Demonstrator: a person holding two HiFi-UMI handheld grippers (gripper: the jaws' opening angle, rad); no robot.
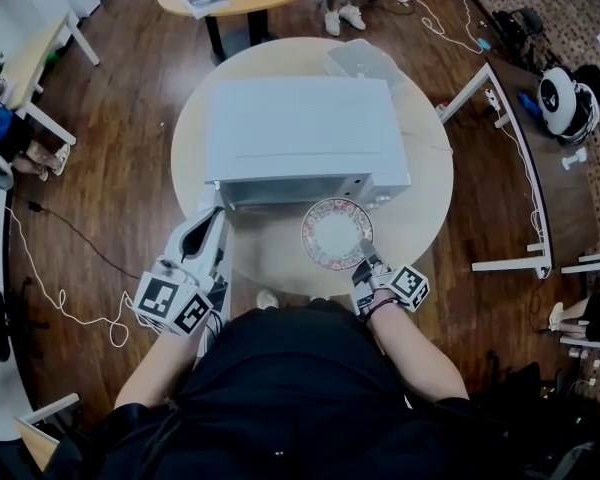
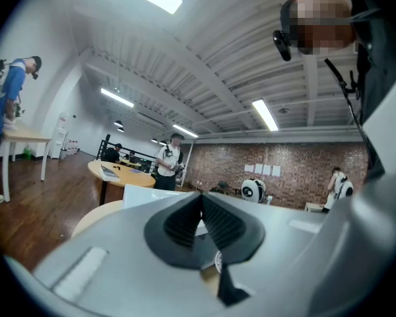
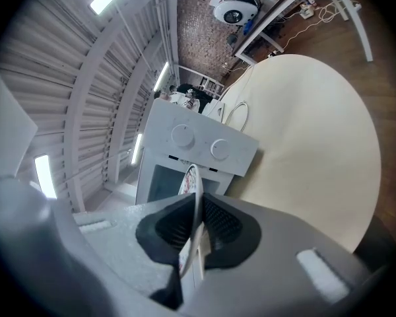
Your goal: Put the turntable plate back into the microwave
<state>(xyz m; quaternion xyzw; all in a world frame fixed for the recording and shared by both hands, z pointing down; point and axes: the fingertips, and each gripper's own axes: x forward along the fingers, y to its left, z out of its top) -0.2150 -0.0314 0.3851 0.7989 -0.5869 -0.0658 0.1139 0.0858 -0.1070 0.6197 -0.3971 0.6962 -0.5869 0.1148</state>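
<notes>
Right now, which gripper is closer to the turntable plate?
Right. The right gripper clamps the near rim of the plate; the left gripper sits apart to its left, by the front corner of the microwave.

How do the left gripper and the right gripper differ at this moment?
The right gripper is shut on the rim of the plate; the left gripper has its jaws together with nothing seen between them. In the head view the left gripper lies beside a front corner of the microwave, while the right gripper is apart from it, at the plate's near edge. Both point toward the microwave, over the round table.
</notes>
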